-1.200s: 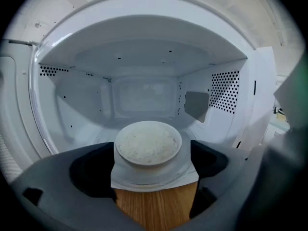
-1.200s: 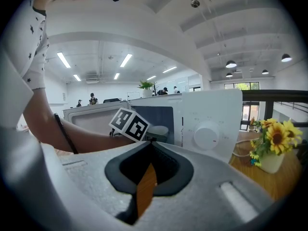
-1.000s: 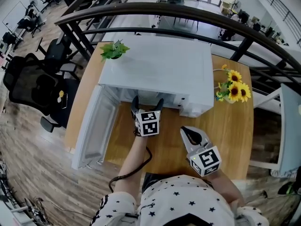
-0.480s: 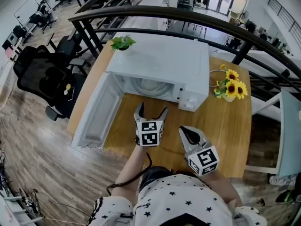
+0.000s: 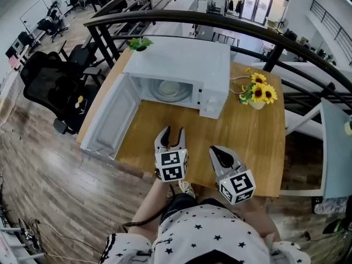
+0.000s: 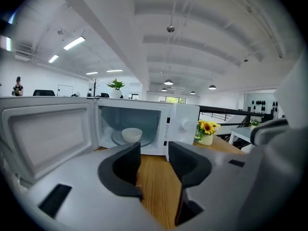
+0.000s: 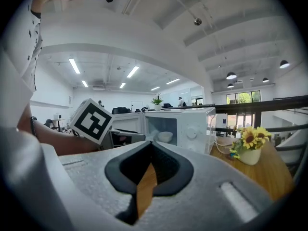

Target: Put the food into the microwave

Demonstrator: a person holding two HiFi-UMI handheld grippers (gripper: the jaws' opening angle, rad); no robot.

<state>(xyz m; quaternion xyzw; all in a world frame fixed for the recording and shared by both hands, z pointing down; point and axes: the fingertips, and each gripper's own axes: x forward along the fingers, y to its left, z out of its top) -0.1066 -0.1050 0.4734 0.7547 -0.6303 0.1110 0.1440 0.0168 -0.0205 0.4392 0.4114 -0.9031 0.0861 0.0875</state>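
A white microwave [image 5: 181, 59] stands at the back of the wooden table [image 5: 247, 142] with its door [image 5: 107, 120] swung open to the left. A white bowl [image 5: 173, 89] sits on the turntable inside, also visible in the left gripper view as the bowl [image 6: 131, 134] and in the right gripper view as the bowl [image 7: 165, 136]. My left gripper [image 5: 171, 132] hovers over the table's near part, well short of the microwave. Its jaws have just been closing, stand partly apart and hold nothing. My right gripper [image 5: 218, 152] is beside it, shut and empty, its tips meeting [image 7: 150, 146].
A vase of sunflowers [image 5: 256, 95] stands right of the microwave, with a cable behind it. A small green plant [image 5: 140, 43] sits on the microwave's far left corner. A dark curved railing [image 5: 220, 23] runs behind the table. Office chairs [image 5: 49, 87] stand on the floor to the left.
Both grippers have drawn back from the microwave toward the table's near edge. The left gripper was at the microwave's mouth with jaws wide; now they stand much narrower.
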